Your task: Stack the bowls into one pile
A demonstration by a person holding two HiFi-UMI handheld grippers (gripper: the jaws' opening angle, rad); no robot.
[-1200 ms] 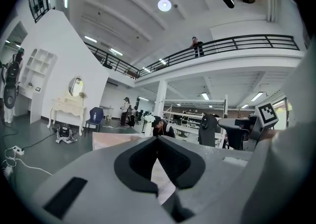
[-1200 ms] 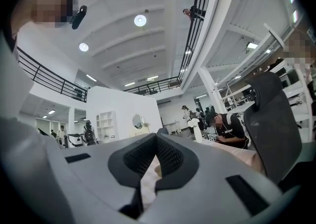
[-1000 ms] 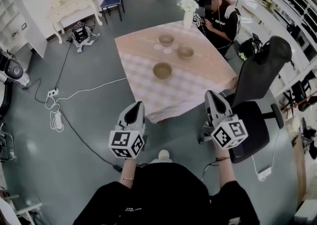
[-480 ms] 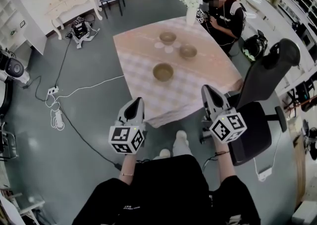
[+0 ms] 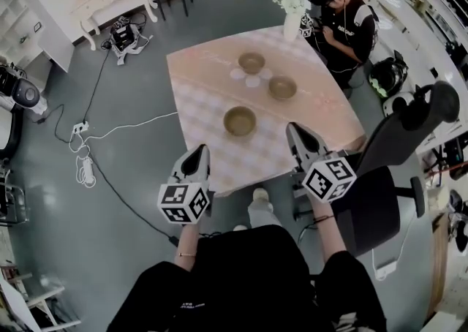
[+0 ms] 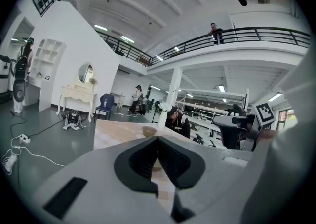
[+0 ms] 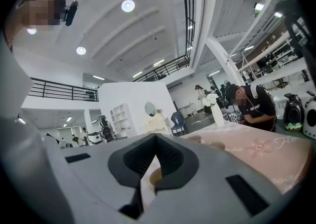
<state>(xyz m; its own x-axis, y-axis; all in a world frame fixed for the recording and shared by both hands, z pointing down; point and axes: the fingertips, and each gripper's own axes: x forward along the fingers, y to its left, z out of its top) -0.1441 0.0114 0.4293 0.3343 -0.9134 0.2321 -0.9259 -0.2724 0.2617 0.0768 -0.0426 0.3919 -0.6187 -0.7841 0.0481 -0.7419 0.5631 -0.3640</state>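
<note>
Three round brown bowls, the near bowl (image 5: 239, 121), right bowl (image 5: 282, 88) and far bowl (image 5: 251, 63), are set apart on the pink-clothed bench (image 5: 201, 74). The left tongs (image 5: 200, 151) and right tongs (image 5: 293, 129) are held closed and empty.

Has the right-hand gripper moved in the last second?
Yes. The right gripper has come forward toward the table; its tip now overlaps the table's near edge, closer to the nearest bowl.
</note>
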